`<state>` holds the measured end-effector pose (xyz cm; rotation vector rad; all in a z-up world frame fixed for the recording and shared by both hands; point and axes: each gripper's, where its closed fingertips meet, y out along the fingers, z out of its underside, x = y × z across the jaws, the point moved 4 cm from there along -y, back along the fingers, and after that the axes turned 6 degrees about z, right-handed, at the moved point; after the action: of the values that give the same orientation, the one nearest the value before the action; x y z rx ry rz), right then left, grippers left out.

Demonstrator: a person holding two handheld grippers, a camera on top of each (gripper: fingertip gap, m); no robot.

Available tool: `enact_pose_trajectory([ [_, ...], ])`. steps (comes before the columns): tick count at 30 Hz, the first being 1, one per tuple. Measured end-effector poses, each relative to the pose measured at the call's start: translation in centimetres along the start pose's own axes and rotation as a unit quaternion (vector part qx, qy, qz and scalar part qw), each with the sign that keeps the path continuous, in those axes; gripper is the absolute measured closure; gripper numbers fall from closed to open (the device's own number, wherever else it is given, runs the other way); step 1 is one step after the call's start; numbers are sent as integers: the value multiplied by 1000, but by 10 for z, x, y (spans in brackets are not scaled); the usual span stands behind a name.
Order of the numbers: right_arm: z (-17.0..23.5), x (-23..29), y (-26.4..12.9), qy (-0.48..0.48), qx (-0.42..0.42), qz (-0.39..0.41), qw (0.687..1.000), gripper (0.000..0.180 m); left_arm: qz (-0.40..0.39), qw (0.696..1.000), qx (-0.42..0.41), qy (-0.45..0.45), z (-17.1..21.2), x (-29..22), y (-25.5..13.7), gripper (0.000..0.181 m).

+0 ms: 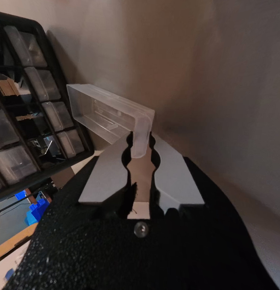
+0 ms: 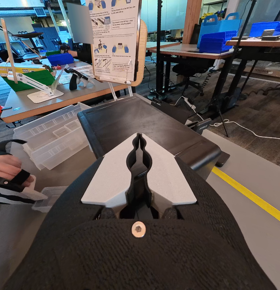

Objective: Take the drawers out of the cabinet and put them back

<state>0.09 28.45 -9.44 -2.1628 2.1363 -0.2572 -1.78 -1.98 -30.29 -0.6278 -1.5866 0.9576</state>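
The black cabinet point(image 1: 46, 169) stands at the left of the left wrist view, with several clear drawers in its slots and some slots open. My left gripper point(image 1: 140, 135) is shut on the front tab of a clear drawer point(image 1: 101, 113), held out of the cabinet, to its right, open side facing the camera. In the right wrist view my right gripper point(image 2: 139, 135) is shut and empty, its tips over the cabinet's black top point(image 2: 159, 119), on it or just above. The left gripper point(image 2: 37, 196) and its drawer point(image 2: 53, 194) show at lower left.
A clear bin point(image 2: 32, 128) holding loose clear drawers lies left of the cabinet on the grey table. An instruction sheet on a stand point(image 2: 117, 39) rises behind the cabinet. A yellow tape line point(image 2: 249, 194) runs along the table at right. A plain wall point(image 1: 199, 62) fills the left wrist view's background.
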Motion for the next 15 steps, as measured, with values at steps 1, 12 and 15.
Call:
enact_pose_trajectory([
  [1, 0, 0, 0, 0, -1, 0, 1000, 180, -3, 1000, 4, -8, 0, 3, -1, 163],
  [12, -1, -1, 0, 3, -8, -3, 1000, 180, -67, 984, 4, -166, -4, 52, -34, 164],
  [15, -1, -1, 0, 3, -9, -4, 1000, 180, -71, 985, 16, -157, -2, 62, -39, 164],
])
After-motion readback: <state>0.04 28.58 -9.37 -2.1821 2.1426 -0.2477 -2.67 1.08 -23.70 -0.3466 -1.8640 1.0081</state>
